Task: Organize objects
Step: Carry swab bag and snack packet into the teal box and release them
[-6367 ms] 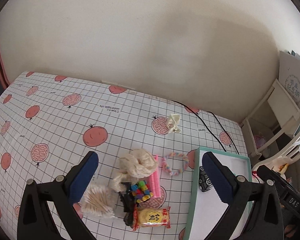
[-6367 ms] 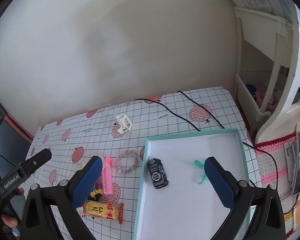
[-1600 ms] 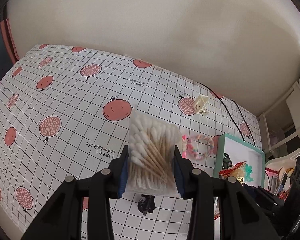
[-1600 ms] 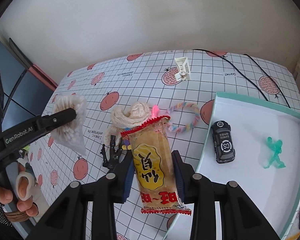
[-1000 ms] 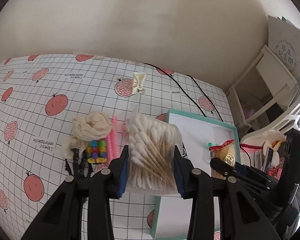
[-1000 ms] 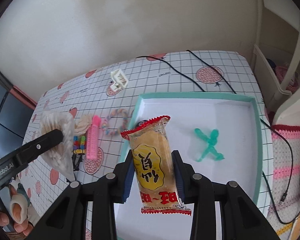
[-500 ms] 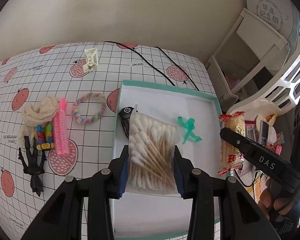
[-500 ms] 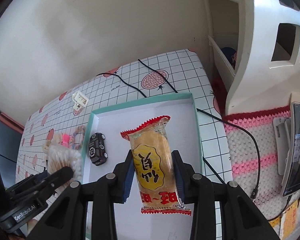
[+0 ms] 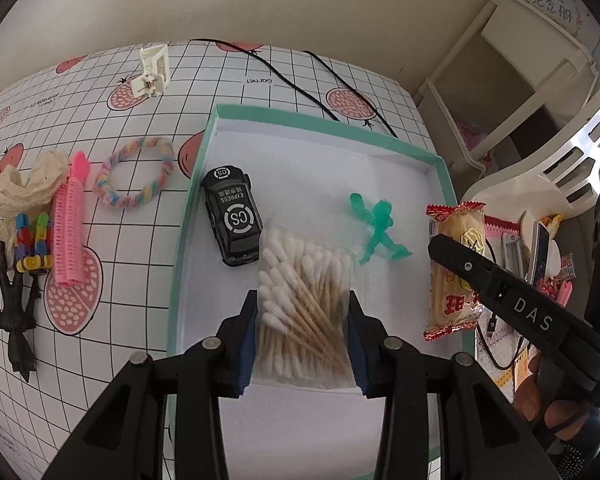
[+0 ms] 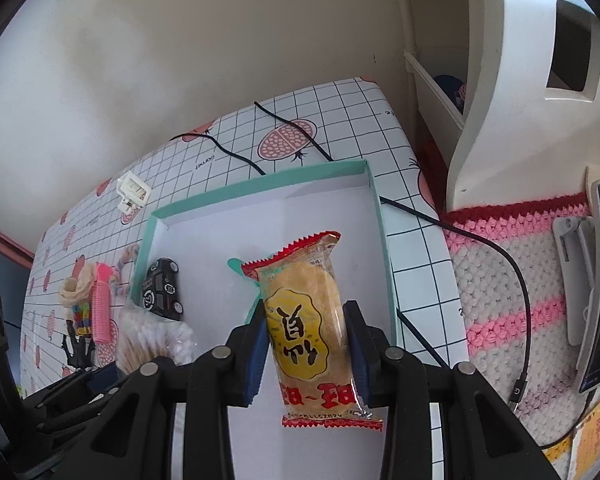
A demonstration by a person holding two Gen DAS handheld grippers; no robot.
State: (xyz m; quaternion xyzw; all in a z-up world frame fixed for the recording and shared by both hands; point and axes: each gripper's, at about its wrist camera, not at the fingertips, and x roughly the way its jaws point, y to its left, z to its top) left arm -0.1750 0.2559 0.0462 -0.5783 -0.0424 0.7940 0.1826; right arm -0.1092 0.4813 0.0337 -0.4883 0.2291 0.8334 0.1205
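My left gripper [image 9: 302,320] is shut on a clear bag of cotton swabs [image 9: 304,296] and holds it over the white inside of the teal-rimmed box [image 9: 380,138]. A black toy car [image 9: 232,216] and a green toy figure [image 9: 376,228] lie in the box. My right gripper [image 10: 305,340] is shut on a yellow snack packet [image 10: 306,332] above the box's right part [image 10: 384,216]; the packet also shows in the left wrist view [image 9: 454,272]. The swab bag shows in the right wrist view [image 10: 148,336].
On the pomegranate-print tablecloth left of the box lie a pastel hair tie [image 9: 134,178], a pink hair roller [image 9: 70,218], a cream scrunchie [image 9: 24,184], a coloured bead toy [image 9: 30,242], a black figure [image 9: 12,312] and a white hair claw [image 9: 152,72]. Black cables [image 9: 300,80] run behind the box. A white shelf [image 10: 512,80] stands at right.
Both grippers have moved right from the pile of things to above the box, each carrying its item. In the last half second the left gripper has come lower over the box.
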